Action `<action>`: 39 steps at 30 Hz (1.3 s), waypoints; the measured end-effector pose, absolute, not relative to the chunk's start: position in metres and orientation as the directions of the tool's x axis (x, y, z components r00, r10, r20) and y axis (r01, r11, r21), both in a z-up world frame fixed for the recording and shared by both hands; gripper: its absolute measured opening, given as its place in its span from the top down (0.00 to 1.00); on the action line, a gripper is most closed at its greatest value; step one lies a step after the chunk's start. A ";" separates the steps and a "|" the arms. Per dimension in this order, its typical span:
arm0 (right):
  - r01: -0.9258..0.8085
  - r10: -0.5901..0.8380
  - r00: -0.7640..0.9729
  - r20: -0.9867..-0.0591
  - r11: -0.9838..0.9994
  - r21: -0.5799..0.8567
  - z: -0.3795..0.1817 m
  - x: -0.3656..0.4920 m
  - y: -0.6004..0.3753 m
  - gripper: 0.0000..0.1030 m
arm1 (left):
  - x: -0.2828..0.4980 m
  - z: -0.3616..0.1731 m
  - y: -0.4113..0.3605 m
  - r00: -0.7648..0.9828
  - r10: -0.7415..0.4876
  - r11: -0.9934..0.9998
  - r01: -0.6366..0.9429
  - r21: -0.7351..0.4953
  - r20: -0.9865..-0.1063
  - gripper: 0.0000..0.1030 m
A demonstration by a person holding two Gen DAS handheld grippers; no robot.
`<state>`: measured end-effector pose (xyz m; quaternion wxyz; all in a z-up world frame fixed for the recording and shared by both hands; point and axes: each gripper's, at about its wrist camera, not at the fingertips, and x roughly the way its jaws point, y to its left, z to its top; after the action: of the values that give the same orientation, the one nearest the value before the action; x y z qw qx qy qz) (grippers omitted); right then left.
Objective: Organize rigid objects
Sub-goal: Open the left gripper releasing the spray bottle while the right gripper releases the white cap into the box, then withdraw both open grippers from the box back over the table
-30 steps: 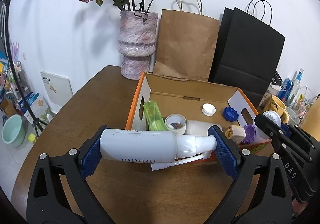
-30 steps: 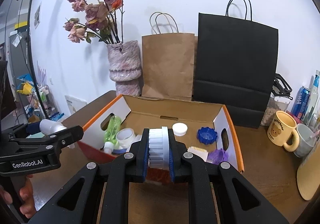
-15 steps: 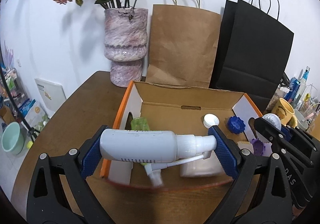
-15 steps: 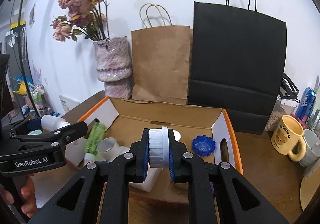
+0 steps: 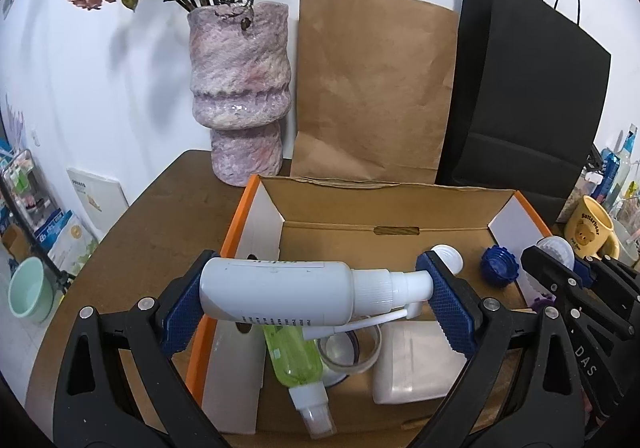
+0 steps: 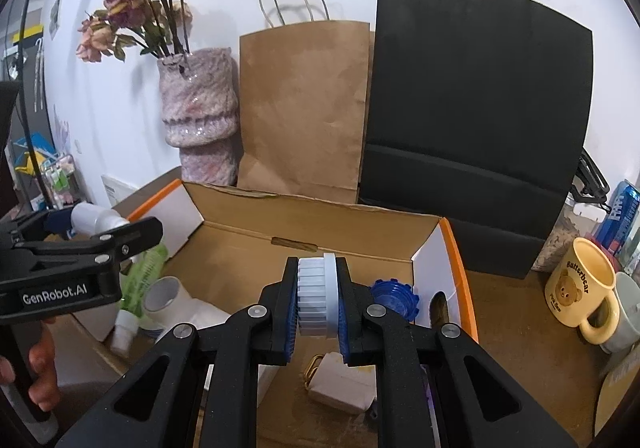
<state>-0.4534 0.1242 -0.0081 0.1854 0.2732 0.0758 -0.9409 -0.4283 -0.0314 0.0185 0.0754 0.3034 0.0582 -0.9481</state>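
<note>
Change: your left hand-held gripper (image 5: pixel 316 308), pinching the spray bottle (image 5: pixel 296 294), now hangs over the box (image 5: pixel 384 208).
Right hand-held gripper (image 6: pixel 318 308): pinching a white cap (image 6: pixel 316 296).
Around: vase (image 5: pixel 240 96), 2 bags.

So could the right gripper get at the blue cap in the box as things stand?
Probably not yet. The right gripper is shut on a white ribbed lid, so its jaws are occupied. The blue cap lies uncovered in the cardboard box just beyond them; nothing else blocks it.
</note>
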 end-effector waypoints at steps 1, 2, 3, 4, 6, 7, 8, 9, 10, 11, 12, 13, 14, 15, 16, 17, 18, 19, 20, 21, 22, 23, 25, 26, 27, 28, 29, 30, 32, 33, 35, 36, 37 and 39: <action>0.389 -0.304 -0.780 -0.547 -0.920 -0.044 -0.010 -0.455 0.124 0.83 | -0.430 0.017 -0.031 -0.806 -0.102 -0.983 0.171 -0.064 -0.583 0.07; 0.387 -0.301 -0.780 -0.549 -0.921 -0.046 -0.011 -0.456 0.125 0.83 | -0.431 0.017 -0.031 -0.807 -0.101 -0.984 0.168 -0.063 -0.581 0.07; 0.383 -0.296 -0.779 -0.553 -0.923 -0.045 -0.012 -0.457 0.125 0.83 | -0.432 0.016 -0.032 -0.807 -0.101 -0.984 0.167 -0.061 -0.581 0.07; 0.382 -0.295 -0.775 -0.559 -0.923 -0.043 -0.014 -0.458 0.126 0.83 | -0.432 0.015 -0.033 -0.808 -0.096 -0.984 0.164 -0.064 -0.582 0.06; 0.376 -0.288 -0.774 -0.563 -0.926 -0.044 -0.017 -0.459 0.127 0.82 | -0.433 0.014 -0.034 -0.804 -0.089 -0.985 0.161 -0.070 -0.587 0.06; 0.372 -0.281 -0.774 -0.568 -0.927 -0.048 -0.019 -0.460 0.127 0.82 | -0.433 0.013 -0.034 -0.803 -0.086 -0.985 0.156 -0.068 -0.589 0.03; 0.369 -0.277 -0.774 -0.570 -0.928 -0.051 -0.020 -0.460 0.127 0.82 | -0.432 0.013 -0.034 -0.805 -0.084 -0.986 0.152 -0.067 -0.587 0.00; 0.363 -0.268 -0.775 -0.572 -0.930 -0.056 -0.022 -0.460 0.128 0.80 | -0.430 0.013 -0.034 -0.809 -0.085 -0.986 0.151 -0.066 -0.582 0.00; 0.354 -0.256 -0.775 -0.577 -0.933 -0.061 -0.023 -0.461 0.129 0.75 | -0.429 0.014 -0.035 -0.811 -0.087 -0.986 0.153 -0.065 -0.579 0.00; 0.348 -0.249 -0.775 -0.581 -0.936 -0.062 -0.024 -0.461 0.130 0.53 | -0.429 0.015 -0.036 -0.811 -0.086 -0.986 0.153 -0.069 -0.578 0.00; 0.339 -0.241 -0.774 -0.585 -0.939 -0.062 -0.025 -0.462 0.131 0.11 | -0.429 0.016 -0.038 -0.812 -0.084 -0.985 0.156 -0.076 -0.577 0.00; 0.331 -0.237 -0.780 -0.579 -0.942 -0.061 -0.026 -0.462 0.133 0.00 | -0.428 0.016 -0.040 -0.811 -0.089 -0.984 0.163 -0.078 -0.578 0.00; 0.330 -0.237 -0.782 -0.577 -0.942 -0.060 -0.026 -0.461 0.134 0.00 | -0.428 0.016 -0.041 -0.810 -0.092 -0.983 0.167 -0.078 -0.579 0.00; 0.331 -0.239 -0.780 -0.578 -0.942 -0.058 -0.026 -0.461 0.134 0.00 | -0.428 0.016 -0.042 -0.810 -0.094 -0.982 0.170 -0.077 -0.579 0.00; 0.335 -0.244 -0.780 -0.576 -0.941 -0.055 -0.026 -0.460 0.134 0.00 | -0.428 0.016 -0.043 -0.809 -0.097 -0.982 0.173 -0.077 -0.579 0.00; 0.336 -0.245 -0.781 -0.574 -0.940 -0.056 -0.026 -0.460 0.134 0.00 | -0.427 0.016 -0.044 -0.809 -0.099 -0.981 0.175 -0.077 -0.579 0.00; 0.339 -0.247 -0.782 -0.573 -0.939 -0.058 -0.026 -0.459 0.134 0.00 | -0.427 0.016 -0.044 -0.810 -0.098 -0.981 0.175 -0.080 -0.578 0.00; 0.340 -0.247 -0.782 -0.573 -0.938 -0.060 -0.027 -0.459 0.133 0.00 | -0.426 0.017 -0.045 -0.811 -0.096 -0.981 0.175 -0.083 -0.577 0.00; 0.341 -0.246 -0.782 -0.573 -0.938 -0.062 -0.027 -0.458 0.132 0.00 | -0.425 0.018 -0.045 -0.811 -0.097 -0.980 0.177 -0.085 -0.576 0.00; 0.342 -0.246 -0.781 -0.575 -0.938 -0.064 -0.027 -0.458 0.131 0.00 | -0.425 0.018 -0.045 -0.813 -0.097 -0.980 0.178 -0.086 -0.574 0.00; 0.343 -0.245 -0.780 -0.576 -0.937 -0.066 -0.028 -0.459 0.131 0.00 | -0.424 0.019 -0.045 -0.815 -0.096 -0.981 0.176 -0.086 -0.571 0.00; 0.343 -0.243 -0.779 -0.578 -0.937 -0.068 -0.028 -0.458 0.130 0.00 | -0.422 0.020 -0.044 -0.817 -0.095 -0.981 0.173 -0.085 -0.569 0.00; 0.346 -0.245 -0.779 -0.577 -0.935 -0.070 -0.027 -0.457 0.129 0.00 | -0.419 0.021 -0.043 -0.822 -0.093 -0.983 0.166 -0.079 -0.562 0.00; 0.347 -0.246 -0.780 -0.575 -0.935 -0.071 -0.026 -0.455 0.129 0.00 | -0.418 0.022 -0.043 -0.823 -0.094 -0.984 0.164 -0.075 -0.560 0.00; 0.347 -0.247 -0.781 -0.573 -0.935 -0.070 -0.026 -0.454 0.129 0.00 | -0.416 0.022 -0.042 -0.826 -0.095 -0.984 0.161 -0.071 -0.556 0.00; 0.349 -0.251 -0.783 -0.569 -0.934 -0.069 -0.024 -0.452 0.129 0.00 | -0.415 0.023 -0.042 -0.828 -0.094 -0.985 0.159 -0.070 -0.553 0.00; 0.350 -0.253 -0.784 -0.567 -0.934 -0.068 -0.023 -0.452 0.129 0.00 | -0.414 0.024 -0.042 -0.829 -0.094 -0.985 0.158 -0.070 -0.552 0.00; 0.350 -0.255 -0.786 -0.563 -0.934 -0.066 -0.022 -0.450 0.129 0.00 | -0.412 0.025 -0.042 -0.830 -0.092 -0.985 0.157 -0.071 -0.550 0.00; 0.353 -0.259 -0.790 -0.556 -0.933 -0.066 -0.019 -0.446 0.129 0.00 | -0.409 0.026 -0.043 -0.833 -0.089 -0.986 0.152 -0.072 -0.547 0.00; 0.355 -0.262 -0.792 -0.552 -0.933 -0.067 -0.017 -0.445 0.129 0.00 | -0.407 0.027 -0.044 -0.834 -0.089 -0.986 0.151 -0.070 -0.545 0.00; 0.354 -0.264 -0.798 -0.542 -0.933 -0.067 -0.013 -0.441 0.129 0.00 | -0.404 0.029 -0.045 -0.837 -0.089 -0.987 0.149 -0.068 -0.540 0.00; 0.355 -0.268 -0.801 -0.535 -0.932 -0.065 -0.010 -0.438 0.129 0.00 | -0.402 0.030 -0.045 -0.839 -0.091 -0.987 0.150 -0.066 -0.536 0.00; 0.357 -0.272 -0.804 -0.529 -0.932 -0.064 -0.008 -0.436 0.128 0.00 | -0.399 0.031 -0.046 -0.841 -0.093 -0.986 0.151 -0.066 -0.533 0.00; 0.358 -0.277 -0.812 -0.514 -0.931 -0.064 -0.003 -0.430 0.128 0.00 | -0.394 0.033 -0.048 -0.844 -0.094 -0.986 0.153 -0.069 -0.528 0.00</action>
<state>-0.4301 0.1282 -0.0027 0.1673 0.2571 0.0792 -0.9485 -0.3940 -0.0477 0.0331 0.0643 0.2717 0.0540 -0.9587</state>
